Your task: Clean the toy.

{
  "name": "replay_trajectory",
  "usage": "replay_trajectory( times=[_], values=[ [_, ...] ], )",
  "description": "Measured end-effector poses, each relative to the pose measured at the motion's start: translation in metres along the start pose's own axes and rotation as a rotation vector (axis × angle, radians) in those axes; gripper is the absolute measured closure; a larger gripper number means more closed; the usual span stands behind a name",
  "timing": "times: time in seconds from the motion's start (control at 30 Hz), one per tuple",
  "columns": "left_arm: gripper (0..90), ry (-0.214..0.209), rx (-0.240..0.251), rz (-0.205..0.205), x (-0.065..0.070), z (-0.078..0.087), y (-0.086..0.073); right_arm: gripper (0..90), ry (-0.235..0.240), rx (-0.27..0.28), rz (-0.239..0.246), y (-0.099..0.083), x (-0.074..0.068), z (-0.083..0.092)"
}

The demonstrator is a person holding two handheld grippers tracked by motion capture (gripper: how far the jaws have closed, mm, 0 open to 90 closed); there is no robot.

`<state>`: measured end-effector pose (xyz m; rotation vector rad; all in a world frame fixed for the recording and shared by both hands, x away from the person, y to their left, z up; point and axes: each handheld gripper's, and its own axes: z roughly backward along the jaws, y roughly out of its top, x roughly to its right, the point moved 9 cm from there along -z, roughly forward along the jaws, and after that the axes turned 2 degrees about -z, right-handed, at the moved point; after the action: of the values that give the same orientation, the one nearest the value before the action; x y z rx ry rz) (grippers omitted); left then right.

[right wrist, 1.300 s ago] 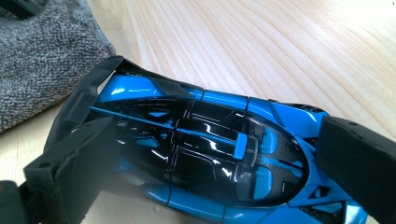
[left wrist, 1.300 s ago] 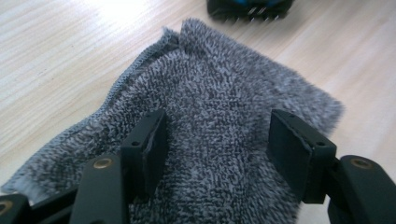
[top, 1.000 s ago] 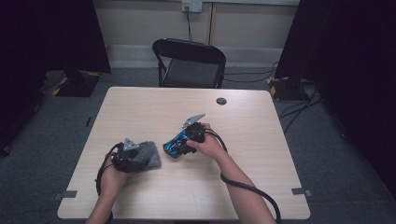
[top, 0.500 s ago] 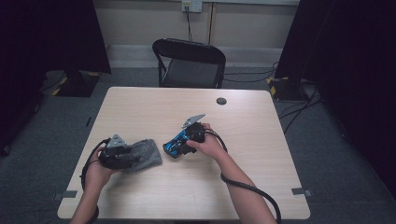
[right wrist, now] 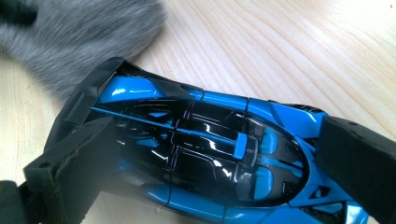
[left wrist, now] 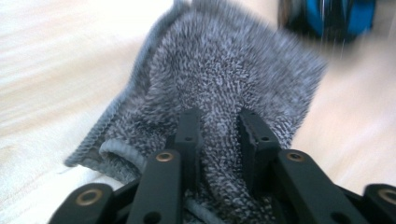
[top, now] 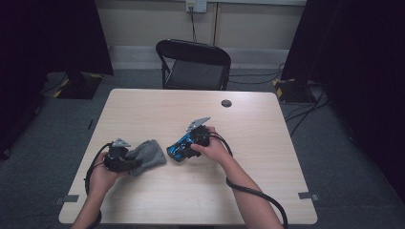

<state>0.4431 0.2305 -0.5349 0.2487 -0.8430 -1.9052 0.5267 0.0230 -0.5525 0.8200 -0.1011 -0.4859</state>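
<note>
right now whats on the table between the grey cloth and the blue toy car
Nothing: in the high view only a short strip of bare table separates the grey cloth from the blue toy car.

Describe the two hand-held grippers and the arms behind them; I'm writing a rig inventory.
The left hand-held gripper has two black jaws with brass-coloured rivets and ribbed inner pads. The right hand-held gripper has black jaws faced with matte foam-like pads. From above, each has a dark body topped by a grey three-cornered plate and trails a black cable. Both forearms are bare, no sleeves visible.
</note>
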Motion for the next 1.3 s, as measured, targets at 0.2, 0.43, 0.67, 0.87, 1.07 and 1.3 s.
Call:
replay_trajectory(
  times=[0.2,0.43,0.67,0.87,1.07,1.3],
  values=[
    [74.1,0.102,0.080,0.062,-0.009,-0.012,0.046,0.0,0.002,0.007,-0.001,0.000,0.000,0.000],
    [74.4,0.105,0.069,0.043,0.014,-0.066,0.088,0.0,0.002,0.007,0.000,0.000,0.000,0.000],
    [73.9,0.151,0.056,0.021,0.031,-0.101,0.118,0.0,0.001,0.010,0.000,0.000,0.000,0.000],
    [74.6,0.130,-0.040,-0.060,0.048,-0.130,0.117,0.0,0.002,-0.001,-0.001,0.000,0.000,0.000],
    [78.1,0.092,-0.049,-0.141,0.052,-0.130,0.109,0.0,0.001,0.008,-0.001,0.000,0.000,0.000],
    [79.4,0.046,-0.075,-0.252,0.055,-0.122,0.102,0.0,0.002,0.000,0.001,0.000,-0.001,0.000]
  ],
)
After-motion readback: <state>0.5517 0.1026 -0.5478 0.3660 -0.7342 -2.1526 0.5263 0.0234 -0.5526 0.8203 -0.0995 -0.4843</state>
